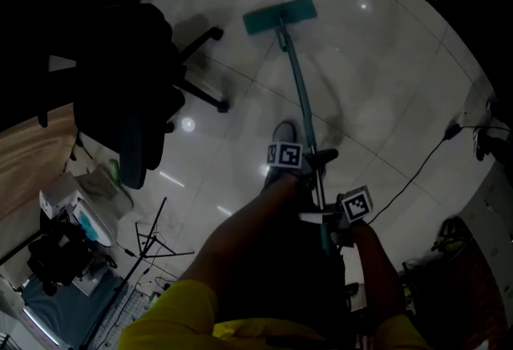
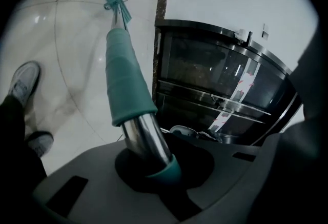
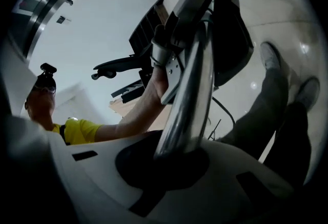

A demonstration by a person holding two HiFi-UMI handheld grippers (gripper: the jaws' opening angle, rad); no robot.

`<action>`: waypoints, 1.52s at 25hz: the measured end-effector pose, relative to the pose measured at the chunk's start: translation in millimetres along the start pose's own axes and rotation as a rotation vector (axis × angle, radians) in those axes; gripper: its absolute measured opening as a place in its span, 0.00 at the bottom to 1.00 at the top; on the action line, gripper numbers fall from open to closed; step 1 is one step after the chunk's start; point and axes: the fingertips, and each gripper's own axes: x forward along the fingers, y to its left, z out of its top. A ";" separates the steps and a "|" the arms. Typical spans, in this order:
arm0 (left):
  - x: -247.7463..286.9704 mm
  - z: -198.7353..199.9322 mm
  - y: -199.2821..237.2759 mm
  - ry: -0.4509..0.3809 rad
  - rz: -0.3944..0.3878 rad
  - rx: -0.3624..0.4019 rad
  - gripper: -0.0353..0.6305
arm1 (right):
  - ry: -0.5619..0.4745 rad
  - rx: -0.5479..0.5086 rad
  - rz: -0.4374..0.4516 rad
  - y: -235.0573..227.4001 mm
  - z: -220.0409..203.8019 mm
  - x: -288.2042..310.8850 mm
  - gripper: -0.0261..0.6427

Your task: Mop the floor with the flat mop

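My left tool (image 2: 148,164) is clamped round the handle (image 2: 145,133) of the flat mop (image 1: 300,88). Its jaws are closed on the bare metal tube just below the teal sleeve (image 2: 124,77). My right tool (image 3: 177,159) grips the same handle nearer its upper end, its jaws pressed onto the shiny tube. In the head view the two tools sit close together on the handle, the left one further down it than the right, and each shows its marker cube.

From my grip the handle slants away and down to the teal mop head (image 1: 280,16). The head lies flat on the pale tiled floor (image 1: 385,60), well ahead of me. My grey shoe (image 1: 282,134) stands on the tiles just beside the handle, and my dark trouser leg and yellow sleeve (image 1: 180,310) fill the lower part of the head view.

A black office chair (image 1: 132,92) stands on the floor to my left, its wheeled base reaching towards the mop head without touching it. Beyond the chair is the edge of a wooden counter (image 1: 24,168). A black cable (image 1: 417,168) trails across the tiles on my right. In the left gripper view, a dark-fronted cabinet with steel trim (image 2: 220,79) stands against the white wall beside the handle.
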 end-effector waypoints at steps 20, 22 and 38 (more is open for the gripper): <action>-59.4 -146.4 -23.3 -0.070 -0.047 -0.176 0.11 | 0.048 0.184 0.066 57.2 -151.7 37.5 0.04; -57.8 -129.2 -15.7 -0.066 -0.052 -0.167 0.12 | 0.109 0.142 0.022 45.6 -136.3 39.9 0.04; -78.2 64.5 -7.3 -0.059 0.029 0.143 0.13 | 0.018 0.049 0.183 51.5 36.5 76.5 0.04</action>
